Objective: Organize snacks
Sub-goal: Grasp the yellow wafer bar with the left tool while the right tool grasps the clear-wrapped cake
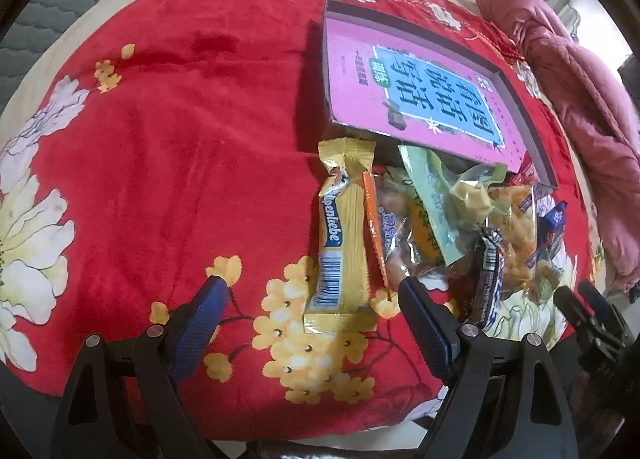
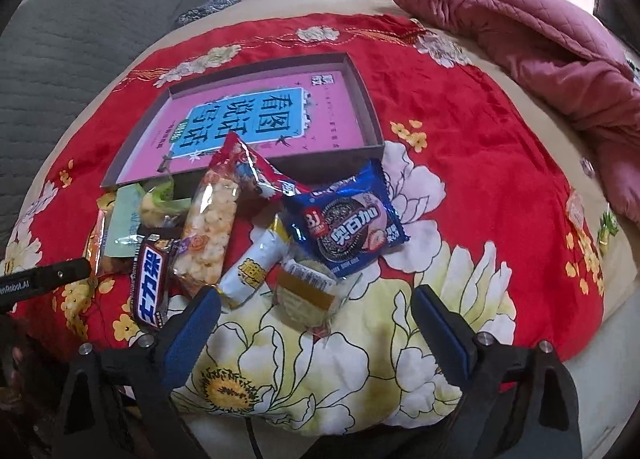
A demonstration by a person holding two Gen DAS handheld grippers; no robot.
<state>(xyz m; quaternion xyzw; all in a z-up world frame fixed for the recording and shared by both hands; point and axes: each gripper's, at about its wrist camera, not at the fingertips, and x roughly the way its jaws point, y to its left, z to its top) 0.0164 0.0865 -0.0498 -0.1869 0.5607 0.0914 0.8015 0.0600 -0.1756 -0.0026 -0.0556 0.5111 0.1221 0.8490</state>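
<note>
Right wrist alone shows blue cookie pack (image 2: 347, 215); both grippers (image 1: 312, 297) (image 2: 316, 301) wide, empty.

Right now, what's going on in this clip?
A person holds two grippers over a pile of wrapped snacks on a red floral cloth. The left gripper, open, straddles the near end of a yellow candy bar. The right gripper, open, hangs over a clear-wrapped round cake. A shallow grey box with a pink book inside lies behind the pile, holding no snacks yet.
</note>
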